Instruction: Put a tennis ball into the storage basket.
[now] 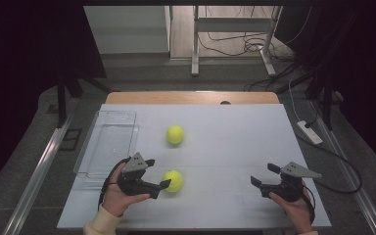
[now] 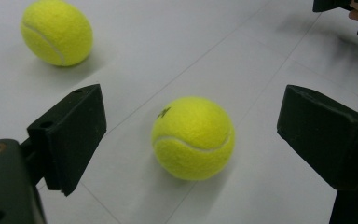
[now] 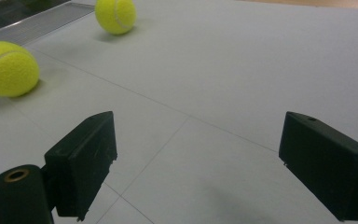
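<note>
a white table point(image 1: 225, 147) carries a clear tray point(image 1: 108, 142) at its left edge and two balls. step in hand looks like the reach: the left gripper point(image 1: 157, 173) stands wide open around the near ball point(image 1: 173, 180), not touching. next, close. the right gripper point(image 1: 265, 175) hangs open, empty, near the right edge.

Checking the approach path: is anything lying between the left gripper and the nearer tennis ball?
No. In the left gripper view, only bare white table separates the open left gripper from the nearer tennis ball.
</note>
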Tool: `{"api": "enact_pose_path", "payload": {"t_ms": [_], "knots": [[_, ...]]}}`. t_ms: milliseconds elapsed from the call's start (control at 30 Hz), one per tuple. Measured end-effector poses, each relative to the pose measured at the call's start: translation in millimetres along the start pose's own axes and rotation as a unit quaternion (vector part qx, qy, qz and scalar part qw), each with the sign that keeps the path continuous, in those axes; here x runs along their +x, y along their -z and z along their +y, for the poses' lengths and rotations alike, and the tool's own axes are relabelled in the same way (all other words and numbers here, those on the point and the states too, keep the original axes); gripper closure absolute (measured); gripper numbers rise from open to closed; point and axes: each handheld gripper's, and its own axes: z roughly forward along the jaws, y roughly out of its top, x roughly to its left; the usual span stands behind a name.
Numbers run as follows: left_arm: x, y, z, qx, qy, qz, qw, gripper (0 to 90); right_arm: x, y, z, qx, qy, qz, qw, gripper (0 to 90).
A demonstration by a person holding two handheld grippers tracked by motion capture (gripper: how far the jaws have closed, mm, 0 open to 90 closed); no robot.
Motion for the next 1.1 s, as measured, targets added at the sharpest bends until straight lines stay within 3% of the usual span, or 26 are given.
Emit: {"api": "enact_pose_path", "payload": {"t_ms": [500,1100], "knots": [[-8.7,-17.3,4.0,0.036,-0.025,0.002,0.9990,6.6,1.7,-1.6,-0.6,0.003,0.001,0.003,1.0000,10.9],[-12.8,-51.5,2.5,0.104,-0.040,0.017,0.9936,4.9,2.0,-3.3,-1.6,0.008,0.001,0.000,1.0000,11.1]]}}
